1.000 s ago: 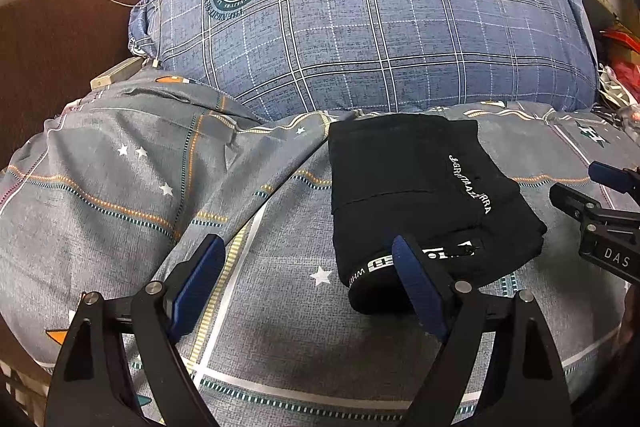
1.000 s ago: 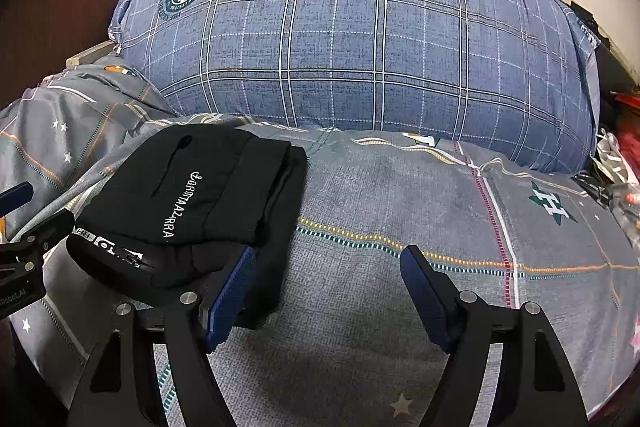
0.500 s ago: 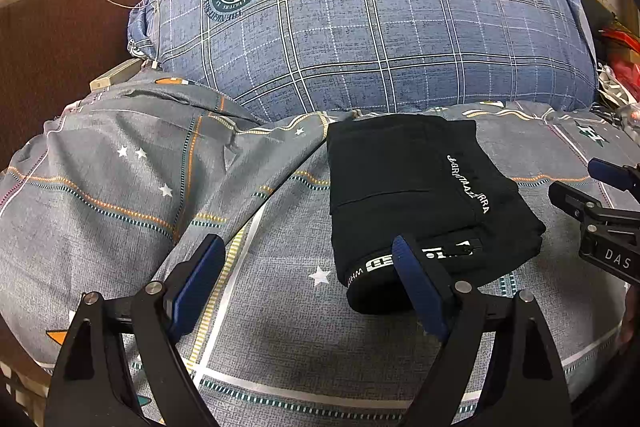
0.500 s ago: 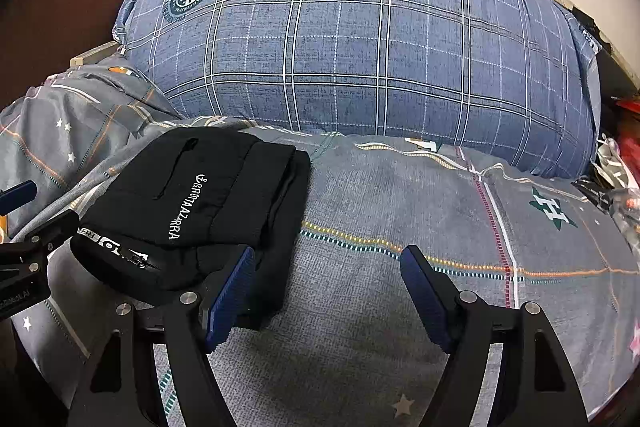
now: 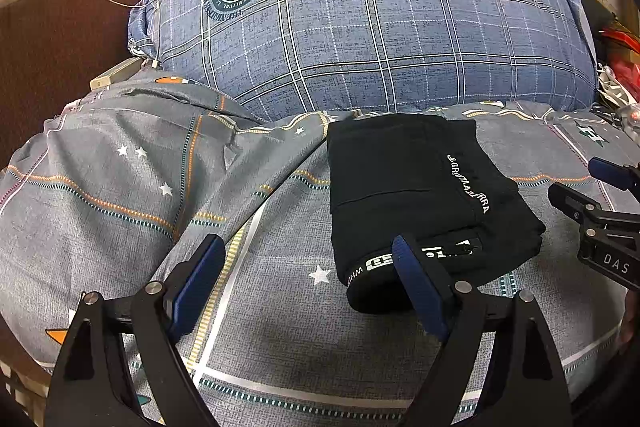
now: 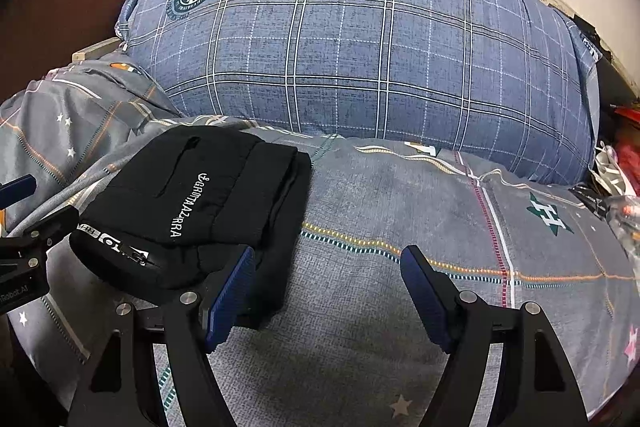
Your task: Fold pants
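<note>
Both grippers, left (image 5: 308, 279) and right (image 6: 328, 287), gape empty; soft, floppy folded pants (image 5: 420, 195), mid-frame, look best pinched at the thick waistband.

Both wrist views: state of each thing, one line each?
black pants: folded into a compact bundle, lying flat on the bed, not gripped
left gripper: open, empty
right gripper: open, empty
plaid pillow: propped behind the pants
grey bedsheet: spread, wrinkled at left
</note>
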Demonstrator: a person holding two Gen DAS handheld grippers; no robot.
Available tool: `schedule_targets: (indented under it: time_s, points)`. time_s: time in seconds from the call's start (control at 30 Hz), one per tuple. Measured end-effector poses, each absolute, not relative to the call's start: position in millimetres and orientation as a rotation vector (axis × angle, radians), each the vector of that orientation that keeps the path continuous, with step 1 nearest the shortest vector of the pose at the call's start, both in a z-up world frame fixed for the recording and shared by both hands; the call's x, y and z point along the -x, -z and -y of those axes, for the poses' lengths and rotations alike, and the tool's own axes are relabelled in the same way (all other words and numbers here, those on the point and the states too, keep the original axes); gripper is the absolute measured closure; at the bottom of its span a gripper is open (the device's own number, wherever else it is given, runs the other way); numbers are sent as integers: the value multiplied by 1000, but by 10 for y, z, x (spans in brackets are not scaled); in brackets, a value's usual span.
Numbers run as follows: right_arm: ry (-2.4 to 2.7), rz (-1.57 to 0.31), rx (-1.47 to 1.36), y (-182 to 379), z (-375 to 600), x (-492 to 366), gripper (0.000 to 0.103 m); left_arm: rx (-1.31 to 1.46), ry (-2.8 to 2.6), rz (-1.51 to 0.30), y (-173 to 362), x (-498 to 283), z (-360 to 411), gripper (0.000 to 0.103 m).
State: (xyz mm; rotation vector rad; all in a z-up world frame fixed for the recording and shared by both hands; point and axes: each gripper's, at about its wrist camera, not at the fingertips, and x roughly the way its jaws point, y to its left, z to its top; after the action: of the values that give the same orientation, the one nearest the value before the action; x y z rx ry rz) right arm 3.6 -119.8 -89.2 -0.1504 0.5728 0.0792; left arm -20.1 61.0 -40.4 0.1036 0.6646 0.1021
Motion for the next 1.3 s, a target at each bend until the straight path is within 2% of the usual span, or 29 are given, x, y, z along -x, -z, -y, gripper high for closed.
schedule_targets:
  time_s: [1.3]
  points:
    - [-153,-487,205,813,1018,118,23,-91,-128,-656,404,205,-639,17]
